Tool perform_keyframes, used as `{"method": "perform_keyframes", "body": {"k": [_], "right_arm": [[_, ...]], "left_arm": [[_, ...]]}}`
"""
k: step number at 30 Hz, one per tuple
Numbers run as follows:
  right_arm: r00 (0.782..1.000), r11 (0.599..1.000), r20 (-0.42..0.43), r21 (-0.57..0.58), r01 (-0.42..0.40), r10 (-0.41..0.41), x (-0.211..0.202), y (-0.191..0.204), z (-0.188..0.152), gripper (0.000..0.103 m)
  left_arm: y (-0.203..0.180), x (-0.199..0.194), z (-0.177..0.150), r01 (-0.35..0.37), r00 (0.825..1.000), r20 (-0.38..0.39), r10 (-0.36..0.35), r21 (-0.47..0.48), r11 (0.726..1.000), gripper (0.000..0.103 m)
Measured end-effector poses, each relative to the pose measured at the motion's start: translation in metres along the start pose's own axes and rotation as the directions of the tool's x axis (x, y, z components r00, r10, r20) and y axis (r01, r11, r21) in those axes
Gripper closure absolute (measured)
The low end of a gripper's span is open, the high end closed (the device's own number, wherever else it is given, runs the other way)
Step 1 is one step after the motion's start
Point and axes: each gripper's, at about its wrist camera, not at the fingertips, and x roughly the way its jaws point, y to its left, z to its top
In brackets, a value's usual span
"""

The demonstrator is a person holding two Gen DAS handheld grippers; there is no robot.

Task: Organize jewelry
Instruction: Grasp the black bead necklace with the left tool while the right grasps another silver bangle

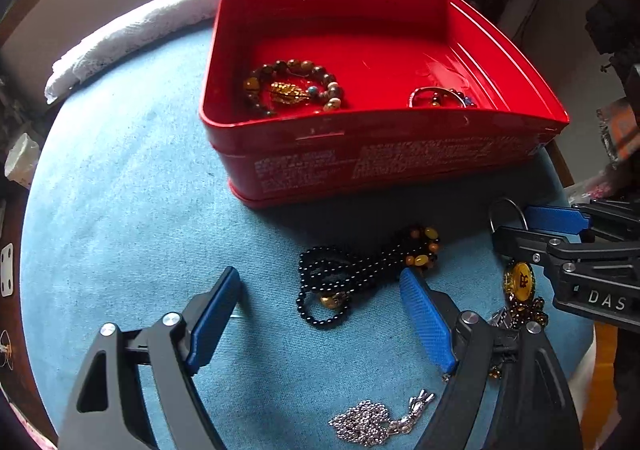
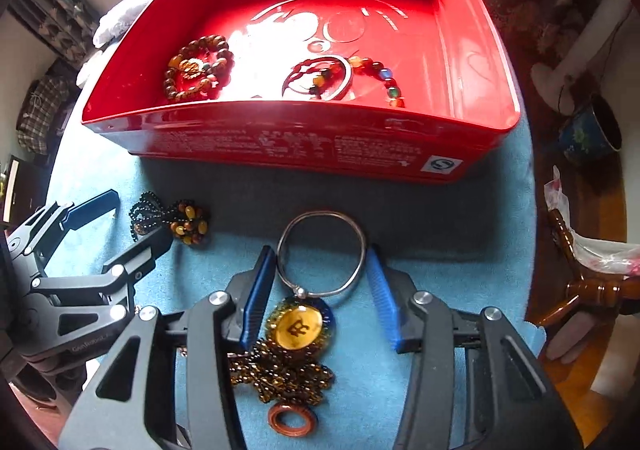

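My right tongs (image 2: 322, 290) are spread, with the thin silver wire bangle (image 2: 322, 254) lying flat on the blue cloth worktop (image 2: 440, 242) between the two blue pads; neither pad appears to press it yet. My left tongs (image 1: 320, 314) are also spread and hold nothing, with the black bead necklace with amber beads (image 1: 360, 262) lying between their tips.

Handling, as I judge it:
- The bangle is light, stiff and smooth, so it may skid or spring out under a hard squeeze. I would grip across the ring at 3 and 9 o'clock, low on the wire, with moderate force
- The small ball clasp (image 2: 301, 293) sits at 7 o'clock on the ring; avoid pinching there
- The round yellow pendant on brown beads (image 2: 298, 328) touches or lies just beside the ring at 6 o'clock. It could snag and drag along during the lift
- The black necklace is limp and will droop; take it at the bunched middle
- The silver chain (image 1: 376, 422), at 6 o'clock in the left view, is fine and slippery

Destination: the open red metal tin (image 2: 280, 122) at 12 o'clock, already holding a brown bead bracelet (image 2: 198, 68) and a silver ring with coloured beads (image 2: 348, 78)
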Motion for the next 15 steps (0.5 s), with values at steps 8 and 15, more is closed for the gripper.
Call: {"method": "perform_keyframes", "body": {"k": [8, 15], "right_arm": [[1.000, 1.000, 0.002, 0.026, -0.005, 0.005, -0.005, -0.020, 0.000, 0.058], [1.000, 0.999, 0.003, 0.030, -0.013, 0.013, -0.001, -0.022, 0.002, 0.058]], "left_arm": [[-0.026, 0.008, 0.014, 0.020, 1.000, 0.001, -0.020, 0.088, 0.996, 0.042], [-0.030, 0.009, 0.018, 0.024, 1.000, 0.003, -0.024, 0.096, 0.995, 0.069]]}}
